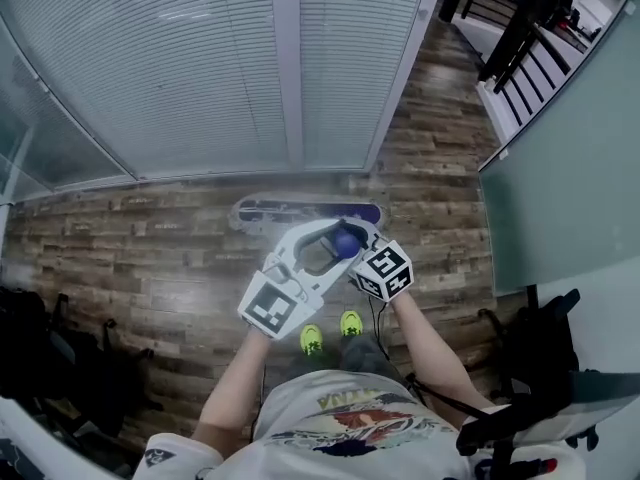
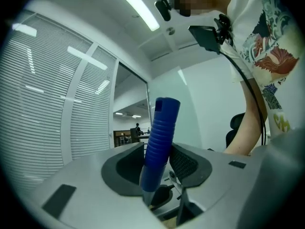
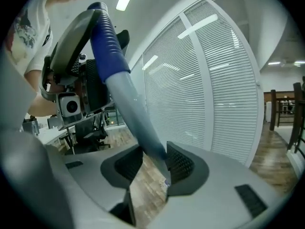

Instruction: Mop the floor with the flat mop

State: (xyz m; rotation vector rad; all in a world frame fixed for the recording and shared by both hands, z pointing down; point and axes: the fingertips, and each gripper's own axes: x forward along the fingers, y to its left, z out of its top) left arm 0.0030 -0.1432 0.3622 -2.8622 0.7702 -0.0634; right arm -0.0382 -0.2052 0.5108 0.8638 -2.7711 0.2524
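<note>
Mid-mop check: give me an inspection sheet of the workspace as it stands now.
Surface: wood plank floor, nothing spilled that I can see.
Job's things: flat mop head lying flat on the floor ahead; its grey shaft and blue grip run up into the grippers.
Clutter: nothing seen.
Grippers: left gripper clamped on the blue grip; right gripper lower down, jaws loose round the grey shaft, which leans on one pad.
Cables: dark cable hangs below the right gripper.
Surroundings: glass wall with blinds just beyond the mop; office chairs at left, another at right; railing far right.
</note>
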